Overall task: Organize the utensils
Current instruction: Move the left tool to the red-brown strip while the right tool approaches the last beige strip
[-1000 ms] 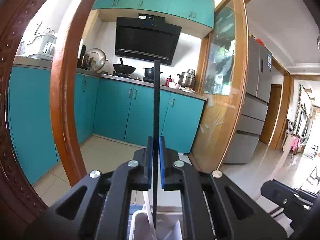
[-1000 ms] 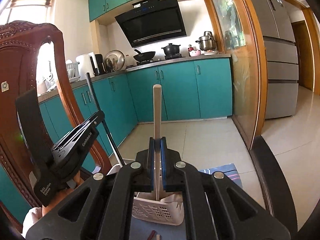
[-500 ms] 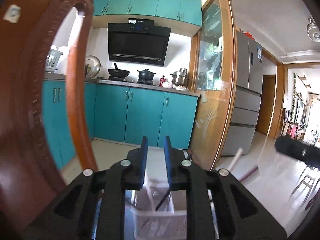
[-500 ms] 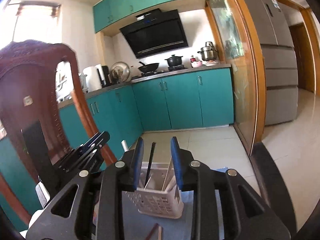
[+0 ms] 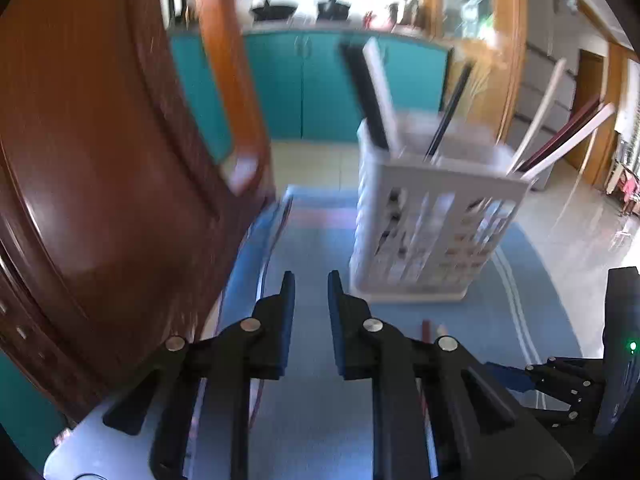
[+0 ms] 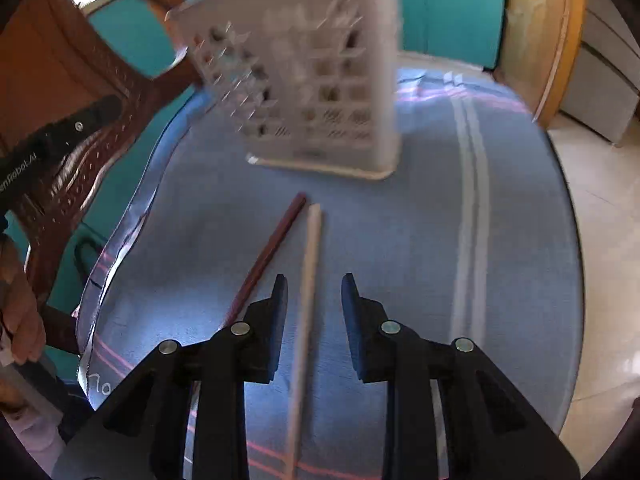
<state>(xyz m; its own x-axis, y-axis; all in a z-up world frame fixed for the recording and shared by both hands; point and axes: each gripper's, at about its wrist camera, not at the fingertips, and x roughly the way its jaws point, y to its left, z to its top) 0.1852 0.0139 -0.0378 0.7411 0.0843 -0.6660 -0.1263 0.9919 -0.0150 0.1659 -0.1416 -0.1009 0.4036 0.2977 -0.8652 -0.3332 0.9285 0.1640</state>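
Observation:
A white perforated basket point(image 5: 432, 220) stands on the blue cloth and holds several chopsticks, dark and pale, leaning outward. My left gripper point(image 5: 311, 280) hangs open over the cloth just left of the basket's base, with nothing between its fingers. In the right wrist view the basket point(image 6: 304, 80) is straight ahead. Two chopsticks lie on the cloth in front of it: a dark red one point(image 6: 272, 248) and a pale one point(image 6: 310, 264). My right gripper point(image 6: 314, 280) is open above the pale chopstick, which runs between the jaws untouched.
A carved brown wooden chair back point(image 5: 100, 200) rises close on the left of the table. The blue striped cloth point(image 6: 440, 240) covers a round table whose edge drops to tiled floor on the right. A hand point(image 6: 20, 312) holds the left tool.
Both grippers have let go of the chopsticks they held upright and now stand open. Both have dropped and tipped down toward the cloth, so the basket looms larger.

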